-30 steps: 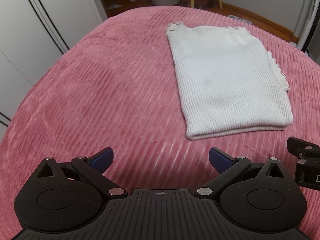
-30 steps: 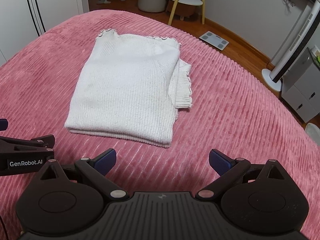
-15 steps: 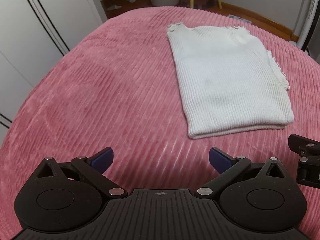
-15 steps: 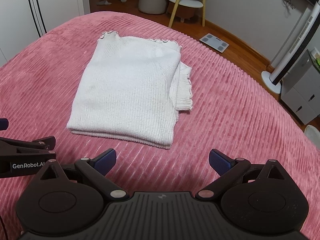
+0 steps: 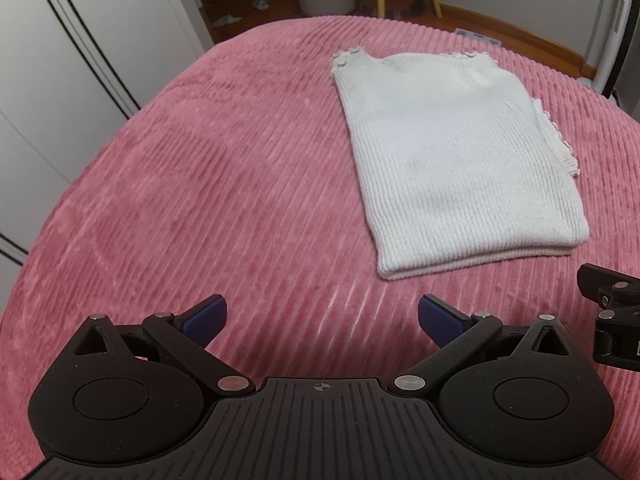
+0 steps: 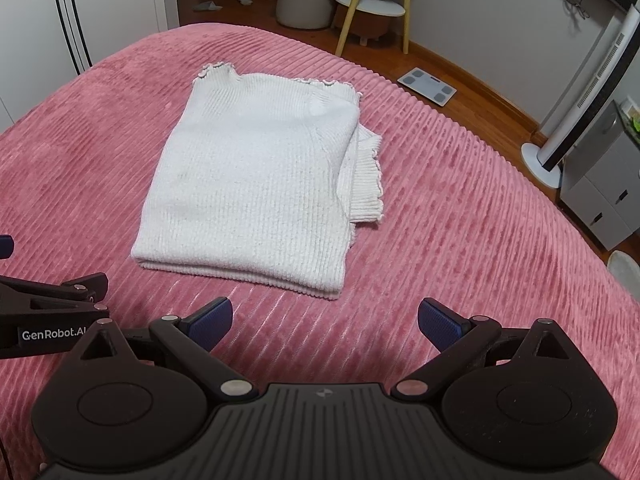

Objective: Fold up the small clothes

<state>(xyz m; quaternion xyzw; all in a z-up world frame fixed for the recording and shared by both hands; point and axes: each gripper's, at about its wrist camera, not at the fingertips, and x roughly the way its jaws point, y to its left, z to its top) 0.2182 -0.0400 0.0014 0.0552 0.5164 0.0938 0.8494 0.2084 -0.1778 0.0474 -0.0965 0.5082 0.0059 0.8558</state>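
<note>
A white ribbed knit top (image 5: 452, 156) lies folded into a rectangle on the pink ribbed bedspread (image 5: 224, 184), with a frilled cuff (image 6: 366, 184) sticking out on its right side. My left gripper (image 5: 322, 316) hovers open, short of the top's near left corner, nothing between its blue pads. The right gripper (image 6: 324, 318) is open too, just short of the top's (image 6: 256, 184) near folded edge. Each gripper shows at the edge of the other's view, the left one (image 6: 52, 320) on the left and the right one (image 5: 612, 312) on the right.
White wardrobe doors (image 5: 60, 60) stand to the left of the bed. Beyond the bed's far edge are a wooden floor, a white pouf (image 6: 304, 0), a stool with yellow legs (image 6: 372, 8) and a bathroom scale (image 6: 426, 86). A tower fan (image 6: 580, 92) and grey drawers (image 6: 600, 200) stand at the right.
Both grippers have drawn back slightly from the folded top, which sits a little farther off in the right wrist view. The top itself has not moved.
</note>
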